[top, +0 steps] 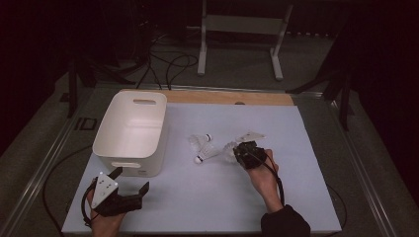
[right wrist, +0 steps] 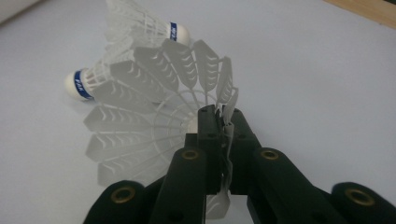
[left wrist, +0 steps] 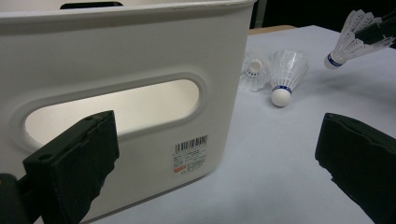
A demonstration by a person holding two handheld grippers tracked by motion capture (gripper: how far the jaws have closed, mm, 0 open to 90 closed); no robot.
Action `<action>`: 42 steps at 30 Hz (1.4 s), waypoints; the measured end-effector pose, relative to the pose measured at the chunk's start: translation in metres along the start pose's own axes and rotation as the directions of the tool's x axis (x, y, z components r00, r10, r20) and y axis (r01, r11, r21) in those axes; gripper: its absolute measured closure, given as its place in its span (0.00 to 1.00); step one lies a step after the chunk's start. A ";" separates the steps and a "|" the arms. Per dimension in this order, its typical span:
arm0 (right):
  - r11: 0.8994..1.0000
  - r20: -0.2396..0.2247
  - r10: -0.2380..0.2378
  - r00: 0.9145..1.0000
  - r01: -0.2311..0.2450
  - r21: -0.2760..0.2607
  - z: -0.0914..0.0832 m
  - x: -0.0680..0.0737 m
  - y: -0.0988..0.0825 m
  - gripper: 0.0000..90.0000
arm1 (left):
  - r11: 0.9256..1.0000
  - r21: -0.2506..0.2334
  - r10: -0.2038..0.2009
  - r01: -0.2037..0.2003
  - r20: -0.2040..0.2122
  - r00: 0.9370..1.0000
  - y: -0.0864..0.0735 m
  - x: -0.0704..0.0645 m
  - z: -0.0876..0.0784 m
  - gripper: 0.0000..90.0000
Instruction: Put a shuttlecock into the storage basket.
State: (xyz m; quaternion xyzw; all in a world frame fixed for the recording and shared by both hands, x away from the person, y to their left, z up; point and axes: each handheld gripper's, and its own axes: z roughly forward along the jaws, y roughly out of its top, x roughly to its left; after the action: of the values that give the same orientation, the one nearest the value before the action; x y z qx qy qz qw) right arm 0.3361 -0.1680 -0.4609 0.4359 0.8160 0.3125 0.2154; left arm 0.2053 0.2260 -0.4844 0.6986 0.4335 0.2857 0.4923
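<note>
On the white tabletop [top: 207,197], the right hand-held gripper [right wrist: 219,122] is clenched on the skirt rim of a shuttlecock [right wrist: 154,116], near two more [top: 201,148]. Beside the white bin [top: 132,129], whose barcode label [left wrist: 190,154] is too small to read, the left hand-held gripper [top: 129,183] hangs released, with bare surface ahead.

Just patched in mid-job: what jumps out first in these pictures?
The right gripper is shut on the feather skirt of a white shuttlecock, right of table centre. Two more shuttlecocks lie on the pale table just beyond it. A big white bin stands at the left, and the left gripper sits open in front of it.
</note>
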 end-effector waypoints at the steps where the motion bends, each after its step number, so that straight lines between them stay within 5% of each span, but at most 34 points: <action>1: 1.000 -0.005 0.004 1.000 -0.004 0.001 0.000 0.000 0.000 0.97 | 1.000 0.000 0.000 0.000 0.000 1.000 0.000 0.000 0.000 0.00; 42: 1.000 -0.021 -0.005 1.000 0.004 -0.030 -0.018 0.001 0.018 0.97 | 1.000 0.001 -0.001 0.001 0.000 1.000 0.000 0.000 0.000 0.00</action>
State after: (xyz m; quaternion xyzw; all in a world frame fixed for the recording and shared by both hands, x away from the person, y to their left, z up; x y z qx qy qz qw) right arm 0.3351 -0.1652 -0.4356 0.4274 0.8144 0.3289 0.2141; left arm 0.2053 0.2260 -0.4845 0.6987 0.4339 0.2852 0.4922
